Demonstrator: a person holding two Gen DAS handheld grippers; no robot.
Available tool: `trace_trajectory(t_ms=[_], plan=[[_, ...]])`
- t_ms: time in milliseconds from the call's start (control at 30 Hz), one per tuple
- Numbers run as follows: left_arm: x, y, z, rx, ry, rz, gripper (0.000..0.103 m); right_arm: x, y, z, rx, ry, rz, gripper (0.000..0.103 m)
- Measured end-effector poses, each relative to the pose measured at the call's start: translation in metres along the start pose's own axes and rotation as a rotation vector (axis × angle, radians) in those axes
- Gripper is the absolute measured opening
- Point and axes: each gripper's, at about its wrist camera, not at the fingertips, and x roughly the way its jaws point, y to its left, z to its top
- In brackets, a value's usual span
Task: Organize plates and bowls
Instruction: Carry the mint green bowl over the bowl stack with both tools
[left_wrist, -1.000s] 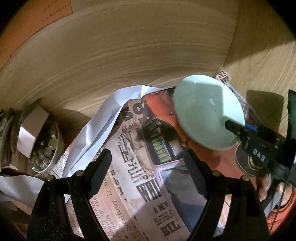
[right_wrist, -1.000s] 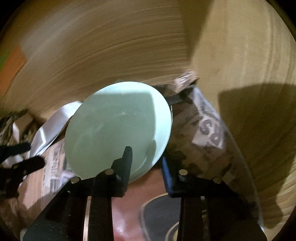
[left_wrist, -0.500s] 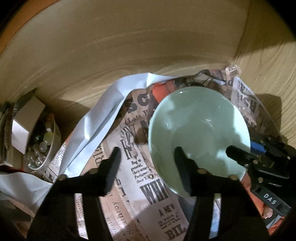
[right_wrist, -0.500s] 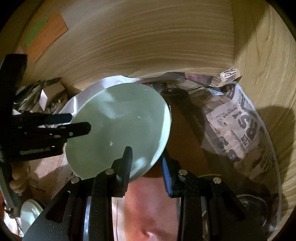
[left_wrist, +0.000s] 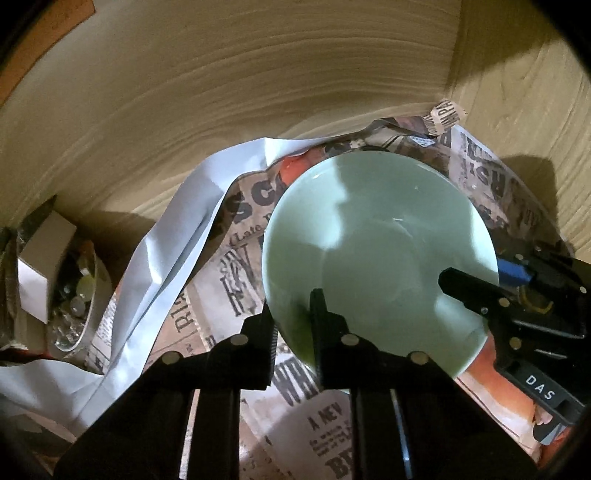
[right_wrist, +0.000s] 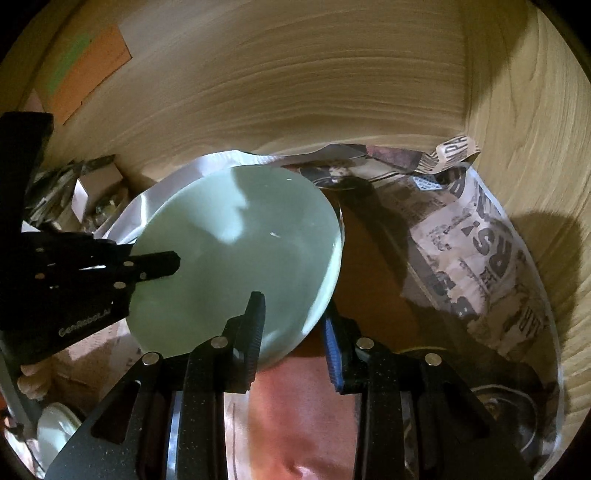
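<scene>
Pale green bowl (left_wrist: 380, 254) sits held above newspaper (left_wrist: 236, 266) lining the wooden surface (left_wrist: 221, 92), near the corner where two wood walls meet. Left hand-held gripper (left_wrist: 291, 314): jaws have just been closing and now pinch the bowl's near-left rim, one finger inside the bowl, the other outside against the wall. Right hand-held gripper (left_wrist: 469, 284) enters from the right in the left wrist view; upper finger lies across the bowl's inner wall, blue-padded finger behind the rim. In the right wrist view the right hand-held gripper (right_wrist: 293, 325) is clamped narrow on the rim at the bowl's (right_wrist: 236, 258) lower-right edge: black finger inside, blue pad outside. Left hand-held gripper (right_wrist: 162, 264) shows there at the bowl's left edge, finger tip over the inner face. Bowl is tilted, inside facing both cams; empty inside. White paper sheet (left_wrist: 177, 236) lies crumpled on the newspaper, left of the bowl. Further left: glass dish (left_wrist: 77, 306) w/ small items, white box (left_wrist: 40, 266) beside it. Orange label (right_wrist: 88, 70) on back wall, top left. A white dish (right_wrist: 55, 428) is partly visible at lower-left of the right wrist view.
</scene>
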Motion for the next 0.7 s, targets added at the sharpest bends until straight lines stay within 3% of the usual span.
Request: trace_trajectory(t_ms=[700], plan=[[-0.091,0.03,-0.035,-0.046,-0.154,-0.026,0.017,-0.068,0.05,-0.003,-0.056,-0.17,0.053,0.027]])
